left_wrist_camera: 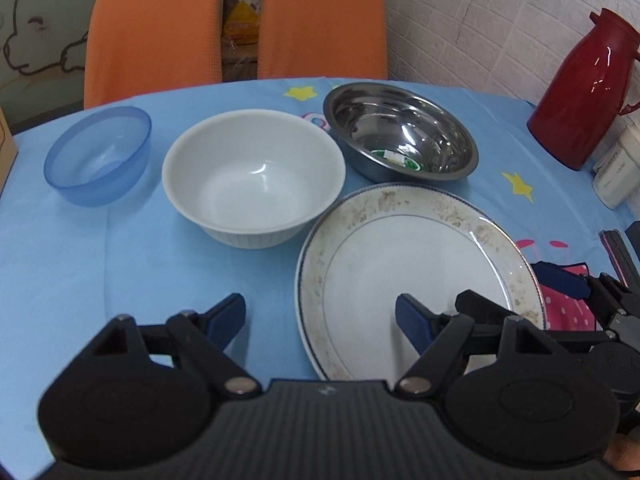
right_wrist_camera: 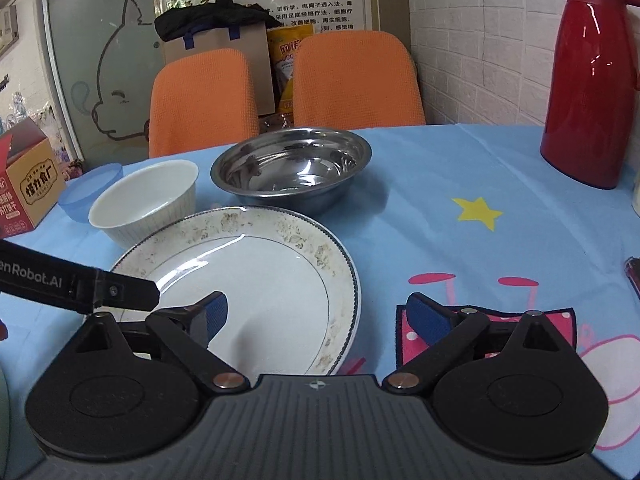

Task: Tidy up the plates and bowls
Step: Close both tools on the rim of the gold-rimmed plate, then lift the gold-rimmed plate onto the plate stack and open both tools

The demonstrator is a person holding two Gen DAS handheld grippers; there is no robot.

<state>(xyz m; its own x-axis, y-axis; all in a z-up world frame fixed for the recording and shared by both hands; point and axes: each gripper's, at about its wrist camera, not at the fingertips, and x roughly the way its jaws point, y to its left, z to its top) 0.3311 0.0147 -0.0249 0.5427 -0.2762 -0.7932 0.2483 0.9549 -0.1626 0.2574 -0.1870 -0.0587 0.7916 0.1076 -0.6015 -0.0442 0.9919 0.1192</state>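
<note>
A white patterned plate (left_wrist_camera: 416,276) lies on the blue tablecloth (left_wrist_camera: 120,248) at the near right. Behind it stand a white bowl (left_wrist_camera: 254,176), a steel bowl (left_wrist_camera: 402,130) and a blue translucent bowl (left_wrist_camera: 98,154). My left gripper (left_wrist_camera: 320,316) is open, its right finger over the plate's near left part. My right gripper (right_wrist_camera: 316,314) is open, straddling the plate's (right_wrist_camera: 256,280) right rim; it also shows in the left wrist view (left_wrist_camera: 568,280). The right wrist view shows the white bowl (right_wrist_camera: 146,202), steel bowl (right_wrist_camera: 292,168) and blue bowl (right_wrist_camera: 88,192).
A red thermos jug (left_wrist_camera: 584,88) stands at the far right, also in the right wrist view (right_wrist_camera: 592,80). Two orange chairs (left_wrist_camera: 236,24) stand behind the table. A cardboard box (right_wrist_camera: 26,184) sits at the left edge. A white item (left_wrist_camera: 616,168) lies by the wall.
</note>
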